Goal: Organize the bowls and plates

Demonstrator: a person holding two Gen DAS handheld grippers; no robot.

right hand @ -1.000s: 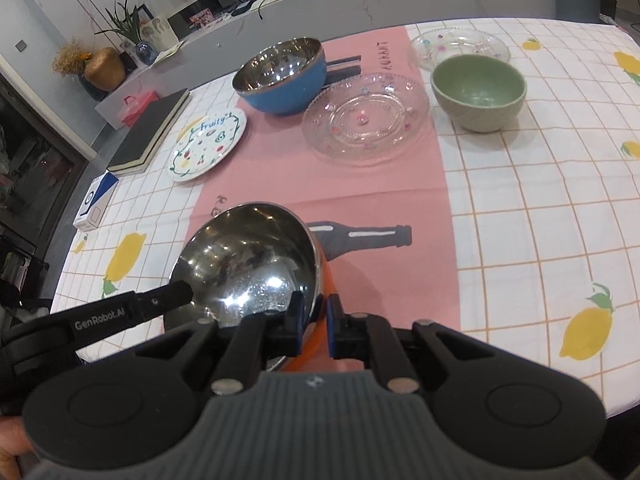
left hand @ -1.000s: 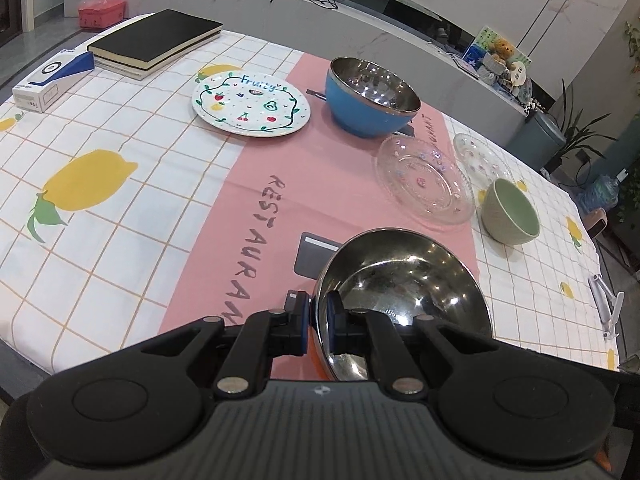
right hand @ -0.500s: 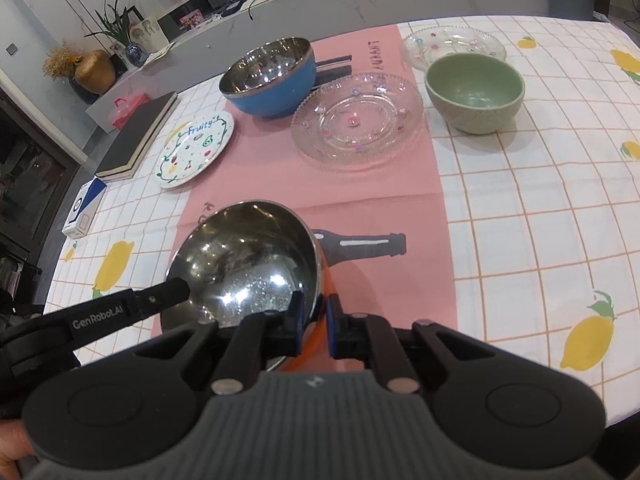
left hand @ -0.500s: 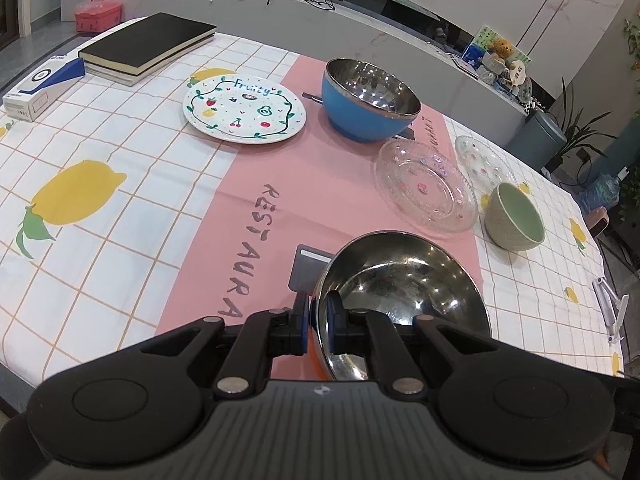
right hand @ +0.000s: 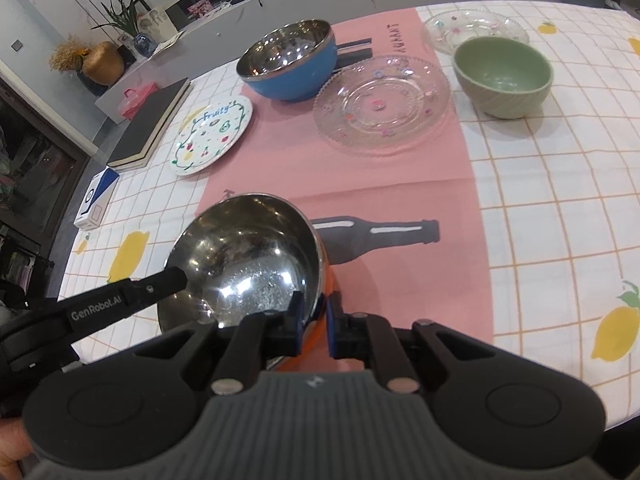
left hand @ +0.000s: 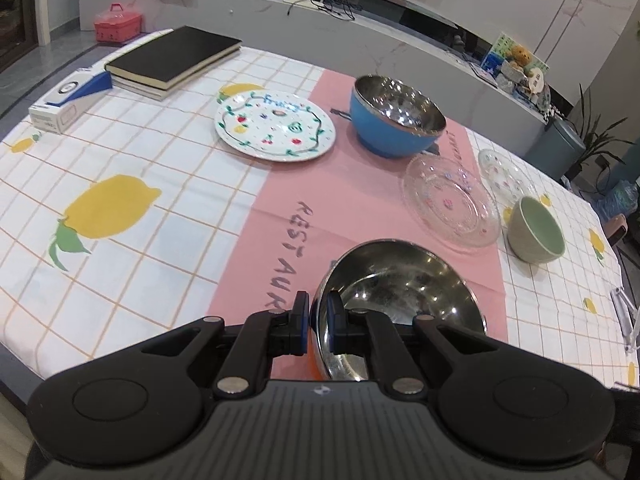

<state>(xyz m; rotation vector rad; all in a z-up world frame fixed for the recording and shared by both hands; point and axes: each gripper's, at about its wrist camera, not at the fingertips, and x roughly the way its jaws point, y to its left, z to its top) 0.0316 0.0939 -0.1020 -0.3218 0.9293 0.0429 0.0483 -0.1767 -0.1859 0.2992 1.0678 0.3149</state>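
Note:
Both grippers hold one steel bowl with an orange outside [left hand: 396, 292] [right hand: 244, 264] by its rim, above the near part of the table. My left gripper [left hand: 318, 326] is shut on its left rim; its finger also shows in the right wrist view [right hand: 160, 286]. My right gripper [right hand: 314, 326] is shut on its near right rim. Farther off stand a blue steel-lined bowl [left hand: 396, 120] [right hand: 290, 60], a white fruit-pattern plate [left hand: 274, 126] [right hand: 212, 134], a large glass plate [left hand: 450, 202] [right hand: 382, 104], a small glass plate [left hand: 504, 174] [right hand: 476, 30] and a green bowl [left hand: 536, 230] [right hand: 504, 74].
The table [left hand: 120, 168] has a lemon-check cloth with a pink runner. Black books [left hand: 172, 58] and a blue-white box [left hand: 68, 98] lie at the far left. A counter [left hand: 360, 40] runs behind the table. A bin [left hand: 556, 146] stands past the right corner.
Both grippers and the steel bowl have risen and moved slightly toward the far dishes; the table looks a bit further below and the view has shifted left.

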